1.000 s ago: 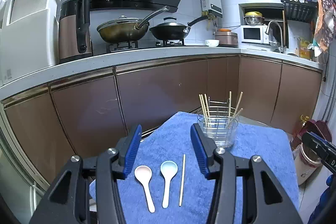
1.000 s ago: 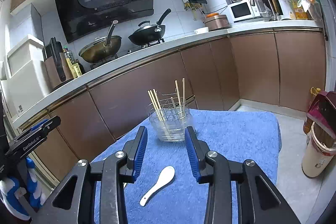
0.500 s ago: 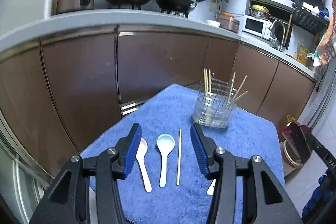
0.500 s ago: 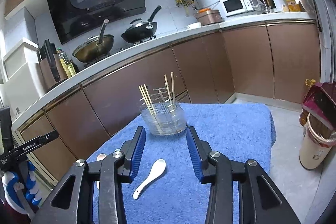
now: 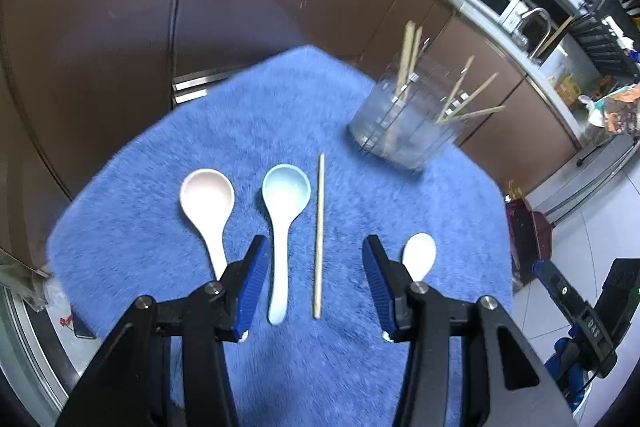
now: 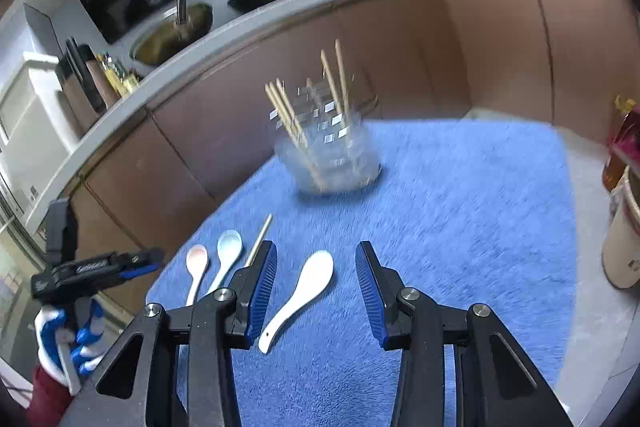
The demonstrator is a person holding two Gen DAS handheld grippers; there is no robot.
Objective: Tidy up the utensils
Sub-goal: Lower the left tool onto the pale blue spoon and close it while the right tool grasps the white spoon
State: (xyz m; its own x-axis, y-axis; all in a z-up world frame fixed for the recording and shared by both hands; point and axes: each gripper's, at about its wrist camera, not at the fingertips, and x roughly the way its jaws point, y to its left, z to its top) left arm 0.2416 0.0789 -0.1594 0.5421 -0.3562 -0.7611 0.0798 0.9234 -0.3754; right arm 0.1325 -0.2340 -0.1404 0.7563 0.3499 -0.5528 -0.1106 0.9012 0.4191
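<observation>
Blue towel [image 6: 460,207]: white spoon [image 6: 304,291] between right tool's [image 6: 316,291] spread jaws.

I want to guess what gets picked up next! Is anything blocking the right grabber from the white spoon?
Nothing visible is. The right gripper is open, and the white spoon lies bare on the blue towel between its fingers. The other spoons and the loose chopstick lie off to the left.
</observation>
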